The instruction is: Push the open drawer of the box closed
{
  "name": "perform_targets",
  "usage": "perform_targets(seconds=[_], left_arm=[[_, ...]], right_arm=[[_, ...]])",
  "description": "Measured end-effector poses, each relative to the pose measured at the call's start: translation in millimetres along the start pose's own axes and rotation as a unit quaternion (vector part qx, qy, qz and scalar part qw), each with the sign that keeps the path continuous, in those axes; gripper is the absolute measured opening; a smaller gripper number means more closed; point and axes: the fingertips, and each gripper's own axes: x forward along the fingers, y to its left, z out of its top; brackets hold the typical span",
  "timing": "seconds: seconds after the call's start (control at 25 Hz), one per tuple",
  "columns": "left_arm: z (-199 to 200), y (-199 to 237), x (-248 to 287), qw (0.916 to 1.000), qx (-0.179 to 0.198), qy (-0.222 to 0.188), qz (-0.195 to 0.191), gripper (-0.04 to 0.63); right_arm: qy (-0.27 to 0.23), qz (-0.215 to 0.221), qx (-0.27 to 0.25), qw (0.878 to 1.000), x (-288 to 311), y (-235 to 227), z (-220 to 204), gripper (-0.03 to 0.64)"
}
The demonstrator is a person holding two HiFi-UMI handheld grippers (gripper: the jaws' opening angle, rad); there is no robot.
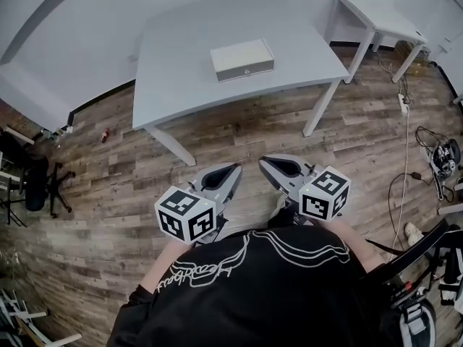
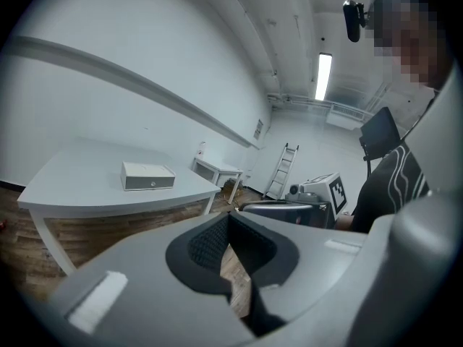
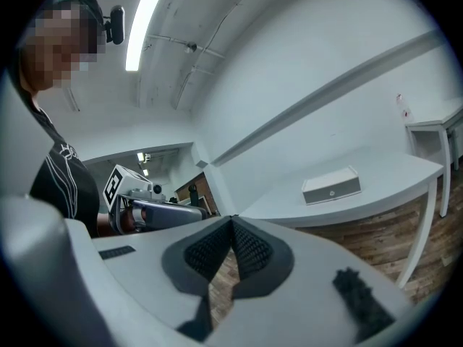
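The white box [image 1: 242,58] lies on the grey table [image 1: 181,71], its drawer front with a round knob facing me. From this distance I cannot tell how far the drawer sticks out. The box [image 2: 147,176] also shows small in the left gripper view, and the box [image 3: 331,185] in the right gripper view. My left gripper [image 1: 230,170] and right gripper [image 1: 268,163] hang close to my body over the wooden floor, well short of the table. The tips of the left gripper [image 2: 228,215] meet with nothing between them. The right gripper [image 3: 231,219] is likewise shut and empty.
A second white table [image 1: 376,16] stands at the back right. Cables and a power strip [image 1: 403,105] lie on the floor to the right. An office chair [image 1: 36,179] stands at the left. A ladder [image 2: 283,168] leans on the far wall.
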Motion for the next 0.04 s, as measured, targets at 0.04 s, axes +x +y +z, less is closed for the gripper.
perform_targets(seconds=[0.04], left_arm=[[3.7, 0.8, 4.2, 1.0000, -0.001, -0.001, 0.001, 0.008]], right_arm=[[0.000, 0.001, -0.001, 1.000, 0.0, -4.5, 4.5, 0.009]])
